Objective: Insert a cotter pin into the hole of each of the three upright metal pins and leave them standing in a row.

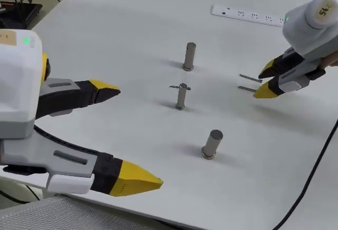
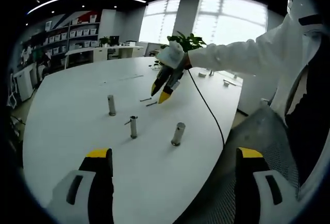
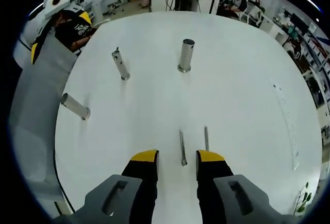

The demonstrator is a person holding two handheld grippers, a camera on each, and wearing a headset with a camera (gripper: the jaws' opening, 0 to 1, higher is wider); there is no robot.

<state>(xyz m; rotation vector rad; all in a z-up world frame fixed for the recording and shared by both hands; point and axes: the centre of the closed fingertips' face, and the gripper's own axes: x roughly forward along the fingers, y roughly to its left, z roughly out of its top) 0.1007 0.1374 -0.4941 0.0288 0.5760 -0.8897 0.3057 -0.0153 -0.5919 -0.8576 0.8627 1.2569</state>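
Cotter pin [image 3: 182, 148] lies between our right gripper's [image 3: 178, 157] part-open jaws, a second cotter pin [image 3: 206, 137] just outside one tip. We should straddle only the first, pinch mid-shank, lift level. Our left gripper [image 1: 137, 135] hangs wide open.

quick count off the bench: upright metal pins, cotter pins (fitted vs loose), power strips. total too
Metal pins: 3
Cotter pins: 3 (1 fitted in the middle pin, 2 loose)
Power strip: 1
Total: 7
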